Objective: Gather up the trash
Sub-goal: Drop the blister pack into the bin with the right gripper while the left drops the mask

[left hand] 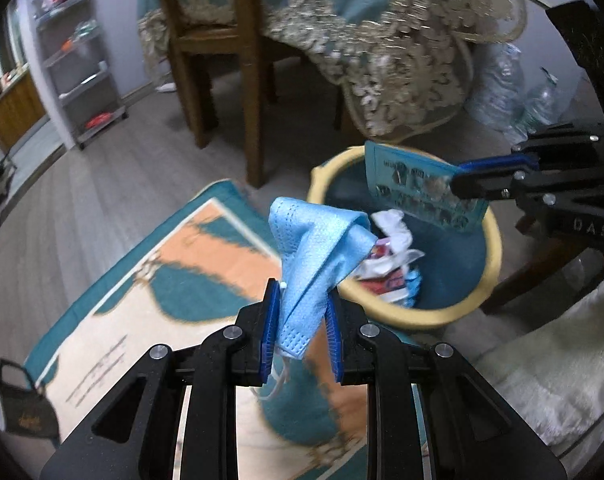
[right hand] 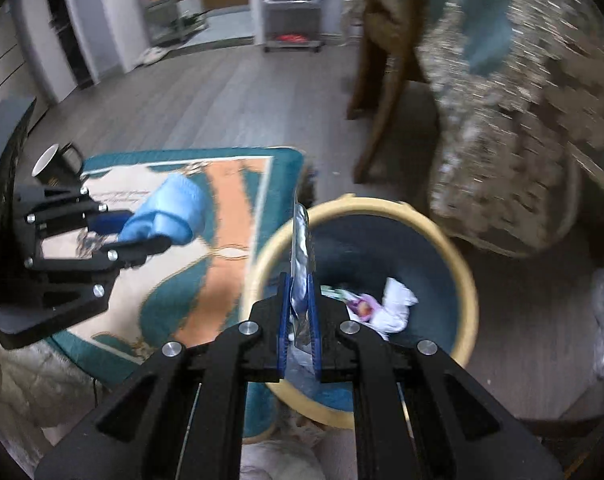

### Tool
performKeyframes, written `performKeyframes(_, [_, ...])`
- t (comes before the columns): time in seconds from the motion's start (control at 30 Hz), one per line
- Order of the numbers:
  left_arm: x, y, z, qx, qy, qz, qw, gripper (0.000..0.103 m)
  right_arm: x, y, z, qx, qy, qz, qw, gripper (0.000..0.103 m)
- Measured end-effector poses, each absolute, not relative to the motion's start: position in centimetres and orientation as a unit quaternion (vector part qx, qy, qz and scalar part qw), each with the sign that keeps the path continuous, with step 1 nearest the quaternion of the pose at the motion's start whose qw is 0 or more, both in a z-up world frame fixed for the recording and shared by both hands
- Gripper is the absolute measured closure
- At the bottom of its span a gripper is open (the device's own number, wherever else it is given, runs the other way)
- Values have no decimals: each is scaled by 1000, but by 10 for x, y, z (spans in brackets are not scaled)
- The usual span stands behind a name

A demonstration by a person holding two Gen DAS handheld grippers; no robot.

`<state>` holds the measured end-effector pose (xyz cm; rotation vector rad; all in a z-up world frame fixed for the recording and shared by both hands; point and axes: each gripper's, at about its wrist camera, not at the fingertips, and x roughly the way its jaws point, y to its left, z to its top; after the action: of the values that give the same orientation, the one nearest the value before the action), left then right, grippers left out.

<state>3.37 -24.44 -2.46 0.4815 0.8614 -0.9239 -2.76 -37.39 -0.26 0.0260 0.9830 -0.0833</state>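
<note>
My left gripper [left hand: 302,300] is shut on a crumpled light blue face mask [left hand: 318,256], held just left of the bin; the same mask [right hand: 166,216] shows in the right wrist view, over the rug. My right gripper [right hand: 300,300] is shut on a flat teal packet with a foil back [right hand: 302,248], edge-on above the bin's near-left rim. In the left wrist view that packet [left hand: 418,188] hangs over the bin's far side from my right gripper [left hand: 458,176]. The round bin [left hand: 490,248], teal inside with a yellow rim [right hand: 468,276], holds white crumpled paper [right hand: 396,308] and wrappers.
A patterned teal and peach rug [left hand: 174,280] lies left of the bin. A black mask [left hand: 26,412] and a cup [right hand: 48,162] rest at its edge. Wooden chair legs [left hand: 250,92] and a table draped in lace cloth [right hand: 502,120] stand behind. Plastic bottles [left hand: 502,84] sit far right.
</note>
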Motion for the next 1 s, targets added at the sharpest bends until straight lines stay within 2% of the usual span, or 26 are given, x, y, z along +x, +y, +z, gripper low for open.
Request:
performKeyframes(0.3, [23, -289, -34, 235, 398, -452, 763, 79, -35, -419, -16, 47, 481, -69, 873, 95])
performKeyframes(0.57, [20, -325, -62, 253, 423, -462, 738, 78, -35, -456, -51, 83, 529, -90, 840, 95])
performKeyframes(0.73, [22, -337, -71, 249, 425, -463, 736, 67, -31, -467, -58, 94, 528, -90, 839, 95])
performKeyframes(0.83, [23, -337, -74, 245, 424, -461, 740, 40, -29, -471, -64, 88, 532, -97, 836, 94])
performKeyframes(0.87, [24, -336, -74, 244, 423, -461, 741, 36, -28, -472, -66, 88, 534, -99, 835, 94])
performKeyframes(1.0, [29, -330, -72, 241, 426, -456, 743, 34, -24, -474, -65, 91, 534, -104, 834, 93])
